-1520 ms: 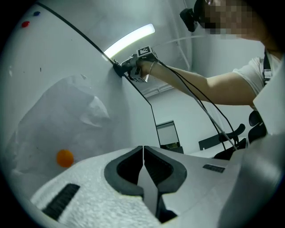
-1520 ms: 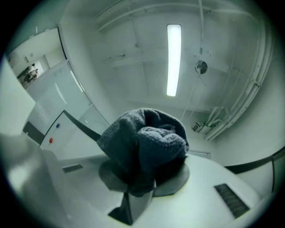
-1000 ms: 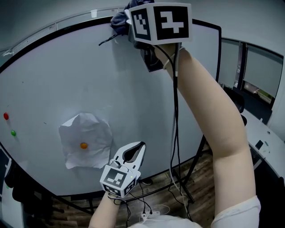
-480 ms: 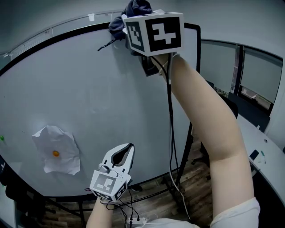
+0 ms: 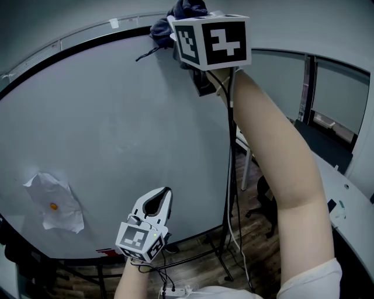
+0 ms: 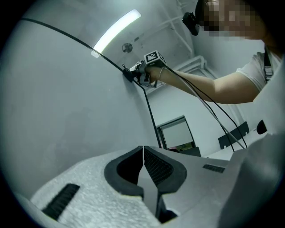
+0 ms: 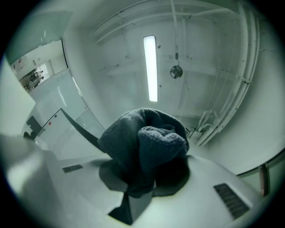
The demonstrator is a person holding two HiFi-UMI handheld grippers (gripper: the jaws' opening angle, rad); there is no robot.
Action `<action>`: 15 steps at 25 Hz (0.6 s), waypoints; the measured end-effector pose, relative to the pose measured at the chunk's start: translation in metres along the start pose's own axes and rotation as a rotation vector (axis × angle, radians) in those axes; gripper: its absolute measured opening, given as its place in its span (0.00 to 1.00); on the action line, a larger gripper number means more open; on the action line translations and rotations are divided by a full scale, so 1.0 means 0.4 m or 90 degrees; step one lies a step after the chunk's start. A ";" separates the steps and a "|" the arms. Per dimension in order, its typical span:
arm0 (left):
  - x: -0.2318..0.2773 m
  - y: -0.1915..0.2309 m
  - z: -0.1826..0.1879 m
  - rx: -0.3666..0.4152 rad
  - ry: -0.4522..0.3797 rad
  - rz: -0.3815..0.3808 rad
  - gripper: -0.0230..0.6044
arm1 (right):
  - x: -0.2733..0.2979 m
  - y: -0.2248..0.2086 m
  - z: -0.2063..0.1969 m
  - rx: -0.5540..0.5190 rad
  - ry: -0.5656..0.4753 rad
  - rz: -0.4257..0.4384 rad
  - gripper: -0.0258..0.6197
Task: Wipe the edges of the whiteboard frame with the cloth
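Dark-blue cloth (image 5: 178, 16): bunched at 12 o'clock in the head view, pressed on the top edge of the whiteboard frame (image 5: 87, 42), close to its upper right corner.
Right tongs (image 7: 143, 178): clenched on the cloth; arm raised high, marker cube facing the camera.
Left tongs (image 5: 164, 195): clenched on nothing, tips touching, idle at 6 o'clock, clear of the board.
Risk, grip: most of the wad sits outside the pinch and a loose tail (image 5: 146, 54) hangs free. Judged that drag along the frame could pull the cloth out.
Risk, corner: judged the wad may ride off the end, or snag where the top edge meets the side edge (image 5: 225, 187).
Risk, cable: black cable (image 5: 231, 102) hangs from the right tongs down along the side edge and could catch there on a sweep.
Risk, board: the push lands high on a board carried by a stand (image 5: 225, 266). Judged it may rock, as the left tongs are not bracing it.
Cloth texture: coarse knit, soft and thick, folded in rounded lobes.
Frame material: thin black strip, smooth and hard.
Board face (image 5: 128, 134): pale, flat, slightly glossy.
Paper (image 5: 65, 217): white crumpled sheet at 8 o'clock, pinned by an orange magnet (image 5: 53, 206).
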State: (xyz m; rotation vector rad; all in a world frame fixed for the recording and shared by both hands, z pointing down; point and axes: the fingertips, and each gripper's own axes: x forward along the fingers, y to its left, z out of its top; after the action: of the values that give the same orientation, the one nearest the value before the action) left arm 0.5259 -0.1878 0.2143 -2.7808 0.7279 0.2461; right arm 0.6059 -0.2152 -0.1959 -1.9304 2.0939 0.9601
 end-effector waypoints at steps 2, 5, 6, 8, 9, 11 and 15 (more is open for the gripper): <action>0.030 -0.017 -0.003 0.001 0.002 -0.004 0.07 | -0.010 -0.041 -0.008 0.004 -0.002 -0.006 0.15; 0.063 -0.049 0.003 0.010 0.002 -0.019 0.07 | -0.033 -0.104 -0.025 -0.009 0.002 -0.026 0.15; 0.073 -0.059 0.007 0.014 0.000 -0.023 0.08 | -0.041 -0.125 -0.030 -0.019 0.003 -0.034 0.15; 0.095 -0.077 0.012 0.022 -0.002 -0.027 0.08 | -0.052 -0.163 -0.038 -0.033 0.002 -0.047 0.15; 0.105 -0.083 0.011 0.025 -0.002 -0.028 0.08 | -0.055 -0.177 -0.043 -0.033 0.002 -0.052 0.15; 0.120 -0.091 0.006 0.028 0.000 -0.030 0.07 | -0.065 -0.203 -0.056 -0.026 0.004 -0.062 0.15; 0.146 -0.112 -0.005 0.025 -0.002 -0.044 0.08 | -0.091 -0.256 -0.084 -0.020 0.020 -0.085 0.15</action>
State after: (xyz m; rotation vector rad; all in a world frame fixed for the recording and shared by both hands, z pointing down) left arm 0.5986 -0.1775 0.2120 -2.7619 0.6271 0.2201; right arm 0.7183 -0.1995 -0.1874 -2.0832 1.9486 0.9473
